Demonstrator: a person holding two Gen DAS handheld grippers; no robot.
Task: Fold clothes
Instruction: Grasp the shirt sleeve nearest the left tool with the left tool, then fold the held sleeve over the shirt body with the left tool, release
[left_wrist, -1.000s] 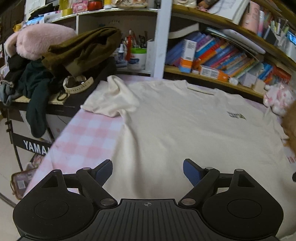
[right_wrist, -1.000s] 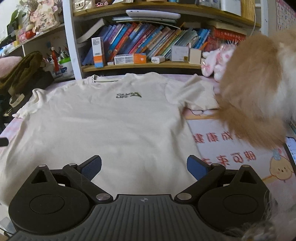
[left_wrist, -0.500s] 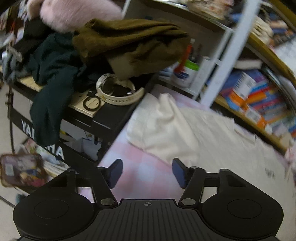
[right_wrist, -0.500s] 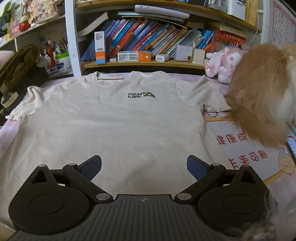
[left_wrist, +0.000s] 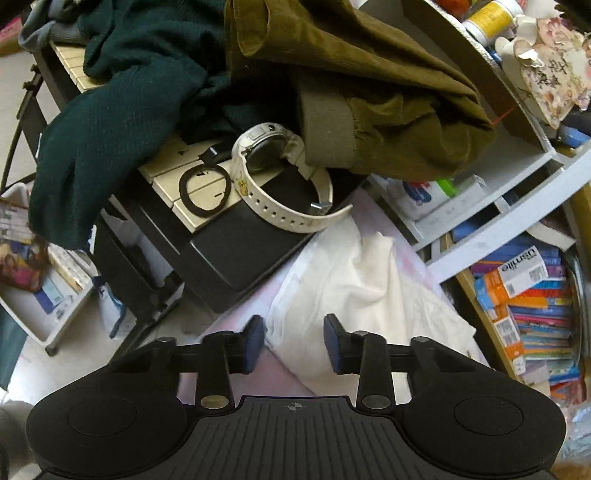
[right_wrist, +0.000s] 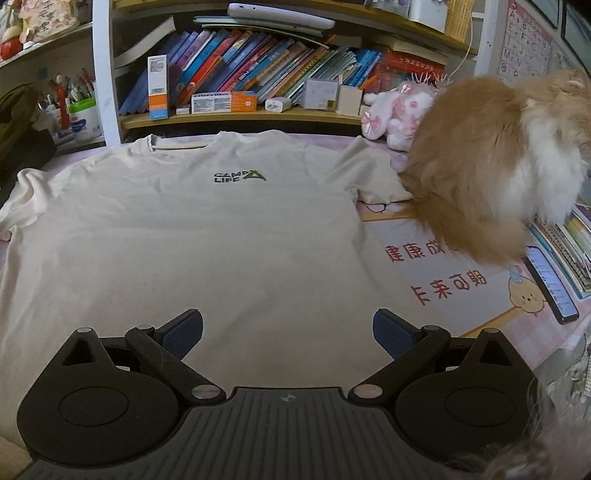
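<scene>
Left wrist, jaws closing around sleeve (left_wrist: 332, 295)

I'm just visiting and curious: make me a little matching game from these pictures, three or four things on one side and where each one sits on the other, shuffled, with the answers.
Things:
1. white watch
2. cream T-shirt
3. smartphone
4. pink plush toy

Places:
A. spread flat on the table, logo up
B. at the shelf's edge, beside the furry animal
C. on the keyboard, next to a black ring
D. on the printed mat, at the far right

Pairs: 1-C, 2-A, 3-D, 4-B
</scene>
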